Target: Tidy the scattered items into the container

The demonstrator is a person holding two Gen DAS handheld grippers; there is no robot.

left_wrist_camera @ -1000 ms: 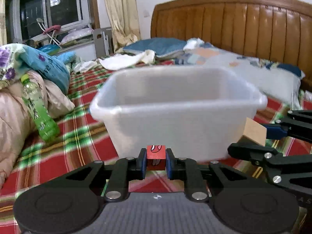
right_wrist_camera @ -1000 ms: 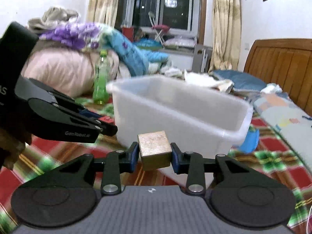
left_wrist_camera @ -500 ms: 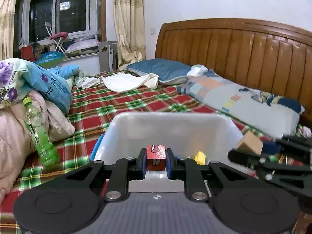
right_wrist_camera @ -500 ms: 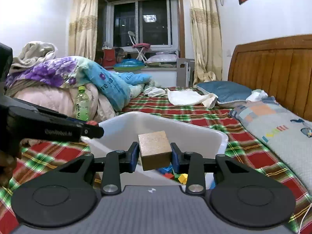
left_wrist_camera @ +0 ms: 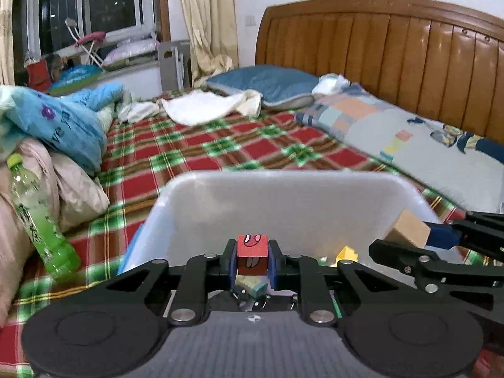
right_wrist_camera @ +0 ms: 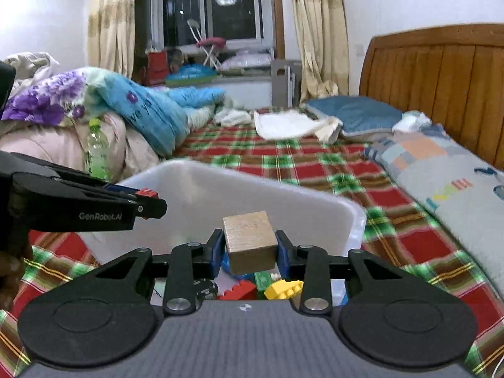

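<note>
Left hand-held gripper and right hand-held gripper both clamped, side by side.

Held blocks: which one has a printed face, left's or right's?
The red block in the left gripper: cartoon print on it. The right gripper holds a plain wooden block.

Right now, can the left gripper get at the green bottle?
Probably not: the left gripper is shut on the red block over the bin; the green bottle lies off left.
</note>
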